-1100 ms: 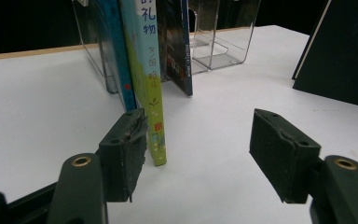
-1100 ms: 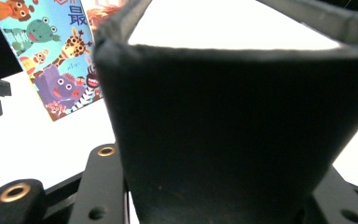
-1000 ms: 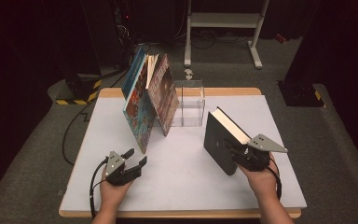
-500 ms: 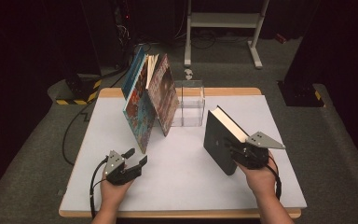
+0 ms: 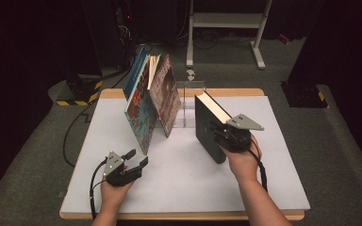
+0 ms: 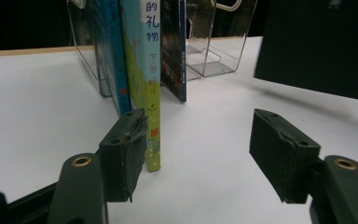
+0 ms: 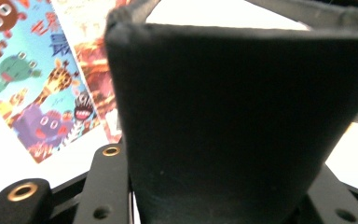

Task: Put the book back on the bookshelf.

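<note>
Hidden: in your right gripper view the black book [image 7: 242, 121] covers most of the frame, so you cannot see the pads' faces or the table behind it; its title, if any, cannot be made out.
Cut off: in your left gripper view the leaning books [image 6: 140, 70] run out of the top edge, and the black book [image 6: 317, 46] shows as a dark slab at the upper right corner.
Hard to read: the clear holder [image 5: 193, 106] is see-through, and its walls blur into the table [image 5: 184, 188] from the high view.
Books: four. Three colourful ones [image 5: 148, 106] lean together at the holder's left end, and you hold one black one [image 5: 209, 127].
Holders: one, at the far middle of the table.
Grippers: two.
Right gripper [image 5: 228, 136]: you have it pinching the black book by its near edge. The book stands upright on its edge, spine side toward you, just right of the leaning books and in front of the holder. Whether its bottom corner touches the table cannot be told.
Left gripper [image 5: 134, 162]: your jaws stand spread with nothing between them, low over the table, pointing at the near corner of the leaning books.
Hands: your forearms come in from the near edge, well apart.
</note>
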A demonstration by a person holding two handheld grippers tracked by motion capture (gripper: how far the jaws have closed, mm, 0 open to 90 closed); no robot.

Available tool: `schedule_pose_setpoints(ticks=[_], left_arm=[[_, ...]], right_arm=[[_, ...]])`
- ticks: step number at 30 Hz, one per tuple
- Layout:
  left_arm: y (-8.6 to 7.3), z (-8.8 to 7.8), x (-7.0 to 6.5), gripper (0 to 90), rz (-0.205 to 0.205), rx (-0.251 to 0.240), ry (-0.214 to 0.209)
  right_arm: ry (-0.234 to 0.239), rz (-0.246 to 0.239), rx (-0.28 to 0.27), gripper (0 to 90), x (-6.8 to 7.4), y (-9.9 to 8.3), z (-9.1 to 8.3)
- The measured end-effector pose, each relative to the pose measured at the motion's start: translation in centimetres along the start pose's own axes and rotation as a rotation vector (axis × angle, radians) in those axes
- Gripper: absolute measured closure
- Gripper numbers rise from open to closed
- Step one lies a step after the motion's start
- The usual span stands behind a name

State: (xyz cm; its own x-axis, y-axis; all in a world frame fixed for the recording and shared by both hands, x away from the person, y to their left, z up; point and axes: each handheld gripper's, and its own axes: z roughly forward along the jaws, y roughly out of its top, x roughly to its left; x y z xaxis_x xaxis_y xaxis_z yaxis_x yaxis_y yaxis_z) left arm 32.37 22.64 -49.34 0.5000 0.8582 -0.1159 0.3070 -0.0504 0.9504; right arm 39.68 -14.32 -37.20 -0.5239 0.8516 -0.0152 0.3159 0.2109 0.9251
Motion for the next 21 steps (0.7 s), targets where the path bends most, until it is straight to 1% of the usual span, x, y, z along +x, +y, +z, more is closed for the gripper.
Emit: schedule_pose_setpoints(ticks=[1, 2, 3, 4, 8, 9, 10, 11, 12, 13, 14, 15, 19, 20, 21], left_arm=[[0.0, 0.0, 0.0, 36.5, -0.003, -0.003, -0.002], [0.0, 0.0, 0.0, 36.5, -0.004, -0.003, -0.004], [0.0, 0.0, 0.0, 36.5, -0.001, -0.004, -0.005], [0.0, 0.0, 0.1, 36.5, 0.0, -0.003, -0.005], [0.0, -0.1, 0.1, 36.5, -0.002, -0.005, -0.01], [0.0, -0.1, 0.1, 36.5, -0.005, -0.006, -0.013], [0.0, -0.1, 0.1, 36.5, -0.005, -0.006, -0.016], [0.0, -0.1, 0.1, 36.5, -0.001, -0.006, -0.016], [0.0, -0.1, 0.1, 36.5, -0.001, -0.006, -0.016], [0.0, -0.1, 0.1, 36.5, -0.003, -0.006, -0.019], [0.0, -0.1, 0.1, 36.5, -0.004, -0.006, -0.024], [0.0, -0.1, 0.1, 36.5, -0.004, -0.006, -0.024], [0.0, -0.1, 0.0, 36.5, -0.012, -0.012, -0.032], [0.0, -0.1, -0.1, 36.5, -0.013, -0.012, -0.035], [0.0, -0.1, -0.1, 36.5, -0.016, -0.013, -0.038]], right_arm=[[-0.011, 0.002, 0.0, 54.2, 0.3, 0.5, 1.0], [-0.015, 0.003, -0.002, 54.2, 0.5, 0.7, 1.5], [-0.015, 0.003, -0.002, 54.2, 0.5, 0.7, 1.5], [-0.022, 0.01, -0.005, 54.2, 0.7, 1.1, 2.4], [-0.053, 0.02, -0.023, 54.2, 1.1, 1.8, 4.1], [-0.053, 0.02, -0.023, 54.2, 1.1, 1.8, 4.1], [-0.063, 0.02, -0.025, 54.3, 1.1, 1.9, 4.5], [-0.071, 0.026, -0.024, 54.2, 1.0, 2.3, 5.4], [-0.075, 0.03, -0.024, 54.2, 1.0, 2.5, 5.9], [-0.075, 0.03, -0.024, 54.2, 1.0, 2.5, 5.9], [-0.091, 0.031, -0.024, 54.2, 1.1, 2.8, 6.8], [-0.091, 0.031, -0.024, 54.2, 1.1, 2.8, 6.8], [-0.119, 0.033, -0.022, 54.2, 0.9, 3.4, 8.6], [-0.131, 0.043, -0.021, 54.2, 0.8, 3.6, 9.4], [-0.135, 0.047, -0.023, 54.2, 0.7, 3.7, 9.7]])
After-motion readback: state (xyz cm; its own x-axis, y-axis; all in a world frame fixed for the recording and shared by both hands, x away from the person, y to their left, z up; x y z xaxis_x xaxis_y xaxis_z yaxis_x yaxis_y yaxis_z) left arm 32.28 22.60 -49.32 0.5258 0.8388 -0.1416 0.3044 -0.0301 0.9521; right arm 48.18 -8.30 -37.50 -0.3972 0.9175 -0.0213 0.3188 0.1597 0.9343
